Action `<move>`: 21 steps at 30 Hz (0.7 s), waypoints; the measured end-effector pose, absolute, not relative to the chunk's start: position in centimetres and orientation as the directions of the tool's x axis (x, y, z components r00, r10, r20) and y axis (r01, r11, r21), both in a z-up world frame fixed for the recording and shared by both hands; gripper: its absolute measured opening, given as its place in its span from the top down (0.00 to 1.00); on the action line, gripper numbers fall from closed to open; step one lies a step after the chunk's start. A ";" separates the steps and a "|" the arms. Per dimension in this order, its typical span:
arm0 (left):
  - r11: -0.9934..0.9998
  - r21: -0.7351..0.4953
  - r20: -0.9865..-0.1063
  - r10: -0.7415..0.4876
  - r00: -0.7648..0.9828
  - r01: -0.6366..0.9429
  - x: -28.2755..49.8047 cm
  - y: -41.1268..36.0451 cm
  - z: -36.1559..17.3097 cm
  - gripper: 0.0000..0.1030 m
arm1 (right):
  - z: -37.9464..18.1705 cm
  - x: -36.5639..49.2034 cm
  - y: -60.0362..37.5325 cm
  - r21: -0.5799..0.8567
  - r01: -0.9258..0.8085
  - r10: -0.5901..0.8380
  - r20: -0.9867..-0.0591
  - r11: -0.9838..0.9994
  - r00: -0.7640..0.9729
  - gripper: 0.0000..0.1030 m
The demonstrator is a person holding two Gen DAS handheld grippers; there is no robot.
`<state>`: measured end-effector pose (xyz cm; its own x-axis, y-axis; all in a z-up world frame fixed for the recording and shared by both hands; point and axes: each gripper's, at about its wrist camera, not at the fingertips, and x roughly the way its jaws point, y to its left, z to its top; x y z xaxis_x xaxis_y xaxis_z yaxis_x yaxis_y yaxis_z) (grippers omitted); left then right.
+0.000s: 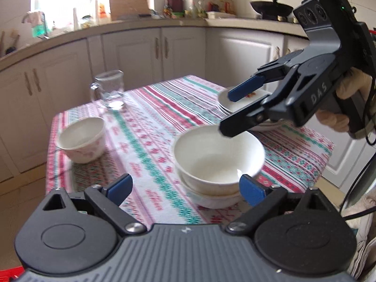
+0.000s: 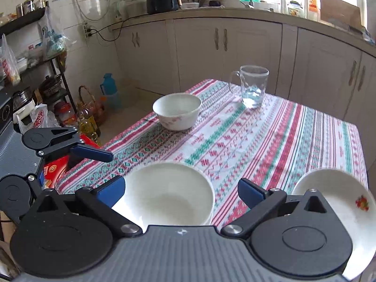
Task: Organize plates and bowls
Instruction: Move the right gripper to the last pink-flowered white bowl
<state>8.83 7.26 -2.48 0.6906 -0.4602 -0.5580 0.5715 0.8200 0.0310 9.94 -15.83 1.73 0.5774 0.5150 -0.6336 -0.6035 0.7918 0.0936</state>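
Two plain white bowls [image 1: 218, 162] sit nested as a stack on the striped tablecloth [image 1: 145, 122], just ahead of my left gripper [image 1: 185, 188], which is open and empty. My right gripper [image 1: 227, 112] hangs over the stack's far rim, jaws wide apart one above the other, gripping nothing. In the right wrist view the stack [image 2: 169, 197] lies below the open right gripper [image 2: 182, 191]. A third bowl with pink flowers [image 1: 82, 141] [image 2: 177, 110] stands alone at the table's left. White plates [image 1: 235, 103] are piled behind the right gripper, and the top plate [image 2: 340, 199] bears a red flower.
A glass mug [image 1: 110, 89] [image 2: 253, 87] stands at the table's far corner. White cabinets [image 1: 131, 54] ring the table. A finger of the left gripper [image 2: 94, 153] reaches in over the table's left edge. Bottles, a red box [image 2: 56, 169] and a shelf crowd the floor there.
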 end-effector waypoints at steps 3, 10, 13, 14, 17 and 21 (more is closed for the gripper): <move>0.844 0.040 -0.530 -0.436 0.727 0.536 9.1 8.8 -1.8 0.05 | 3.0 10.8 -15.6 0.092 -0.629 0.536 -0.627 0.772 0.566 0.00; 0.917 0.061 -0.512 -0.310 0.801 0.394 12.4 12.1 -2.4 0.05 | 5.6 13.9 -13.4 0.045 -0.679 0.539 -0.649 0.732 0.538 0.00; 0.937 0.074 -0.513 -0.257 0.819 0.340 14.4 13.1 -2.9 0.05 | 6.2 15.3 -12.1 0.020 -0.707 0.538 -0.664 0.707 0.519 0.00; 0.942 0.078 -0.513 -0.242 0.824 0.325 15.1 13.3 -3.1 0.05 | 6.3 15.9 -11.7 0.016 -0.716 0.540 -0.669 0.698 0.511 0.00; 0.949 0.085 -0.507 -0.220 0.834 0.302 16.9 13.8 -3.5 0.05 | 6.5 17.8 -10.6 0.021 -0.733 0.540 -0.690 0.680 0.482 0.00; 0.953 0.095 -0.500 -0.205 0.841 0.289 19.2 13.9 -4.2 0.05 | 6.2 20.7 -9.0 0.032 -0.745 0.533 -0.719 0.667 0.447 0.00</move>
<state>19.24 13.89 -4.23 0.8412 -0.2048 -0.5004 0.2886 0.9527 0.0954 20.66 -9.04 6.20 0.4468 0.5330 -0.7185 -0.7445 0.6668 0.0317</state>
